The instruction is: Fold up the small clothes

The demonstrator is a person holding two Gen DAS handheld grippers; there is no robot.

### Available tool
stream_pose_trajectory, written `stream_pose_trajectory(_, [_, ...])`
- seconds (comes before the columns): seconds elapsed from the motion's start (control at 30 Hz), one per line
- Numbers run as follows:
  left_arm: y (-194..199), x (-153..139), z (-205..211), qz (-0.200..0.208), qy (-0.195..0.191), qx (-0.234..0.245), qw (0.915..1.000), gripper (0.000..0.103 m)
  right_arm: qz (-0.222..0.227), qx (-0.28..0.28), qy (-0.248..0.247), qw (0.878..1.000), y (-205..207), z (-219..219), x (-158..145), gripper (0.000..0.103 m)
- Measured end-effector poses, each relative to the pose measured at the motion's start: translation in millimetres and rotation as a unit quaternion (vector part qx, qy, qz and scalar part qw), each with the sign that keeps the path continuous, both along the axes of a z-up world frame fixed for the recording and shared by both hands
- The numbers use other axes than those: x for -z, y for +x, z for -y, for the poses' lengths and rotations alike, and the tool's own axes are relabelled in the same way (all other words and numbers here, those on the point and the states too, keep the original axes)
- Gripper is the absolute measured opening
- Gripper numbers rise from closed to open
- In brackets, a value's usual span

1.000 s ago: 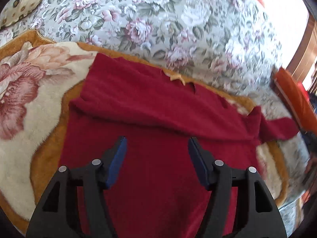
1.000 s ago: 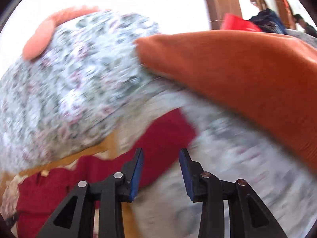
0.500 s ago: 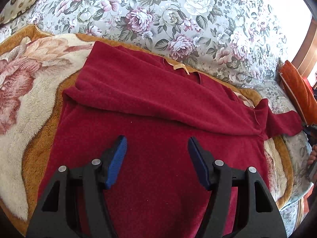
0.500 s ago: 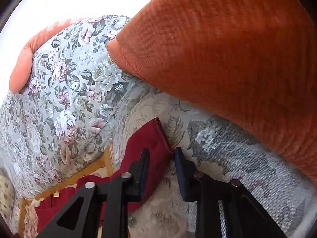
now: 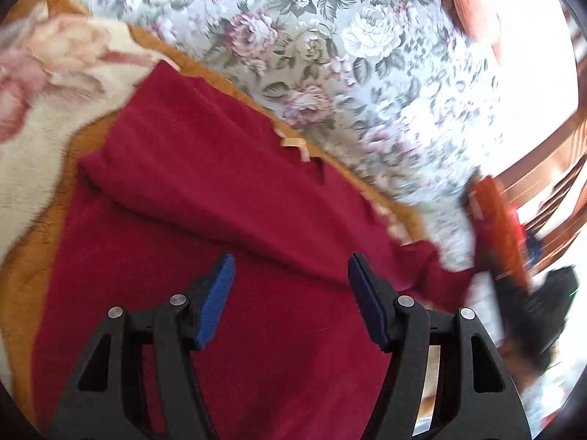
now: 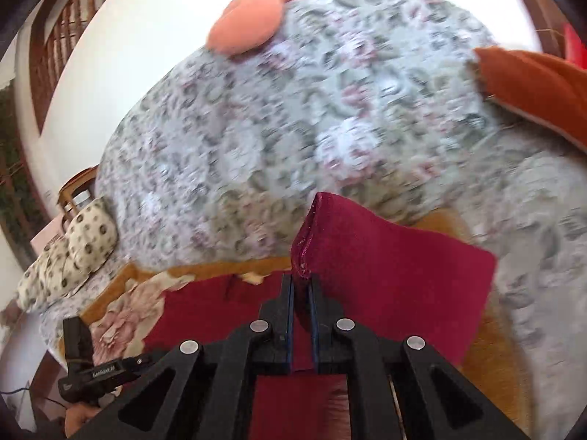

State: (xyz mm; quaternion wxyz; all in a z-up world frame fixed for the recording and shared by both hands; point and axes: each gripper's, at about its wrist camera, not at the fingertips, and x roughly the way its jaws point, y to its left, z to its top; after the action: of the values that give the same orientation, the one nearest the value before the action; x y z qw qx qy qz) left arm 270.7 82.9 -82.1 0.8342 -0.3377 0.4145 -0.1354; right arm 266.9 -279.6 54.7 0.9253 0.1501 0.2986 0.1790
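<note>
We had the red garment (image 5: 205,198) spread on the plush blanket (image 5: 36,168) over the floral sofa (image 5: 330,36); our right hand-held gripper (image 6: 301,286) pinched its sleeve (image 6: 385,264), raised for folding inward; our left hand-held gripper (image 5: 290,293) hovered spread above the body, ready to pin it.

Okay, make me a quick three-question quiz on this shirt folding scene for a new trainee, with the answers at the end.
1. True or false: the left gripper is clamped on the red shirt.
2. Which part of the shirt does the right gripper hold? A) the neck label B) the sleeve C) nothing
3. Fill in: the shirt lies on a rose-patterned ____ in front of the floral cushion.

Key
1. False: its jaws stand open above the shirt.
2. B: the jaws are shut on the lifted sleeve.
3. Blanket.
</note>
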Motion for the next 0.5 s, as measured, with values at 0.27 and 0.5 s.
stream_pose_trajectory(0.27, [36, -10, 33, -0.034, -0.051, 0.069, 0.9957, 0.064, -0.061, -0.098, -0.045, 0.992, 13, -128, 81, 0.006])
stream_pose_trajectory(0.5, [63, 11, 76, -0.072, -0.028, 0.139, 0.9872, 0.064, -0.054, -0.102, -0.074, 0.991, 15, -140, 101, 0.007])
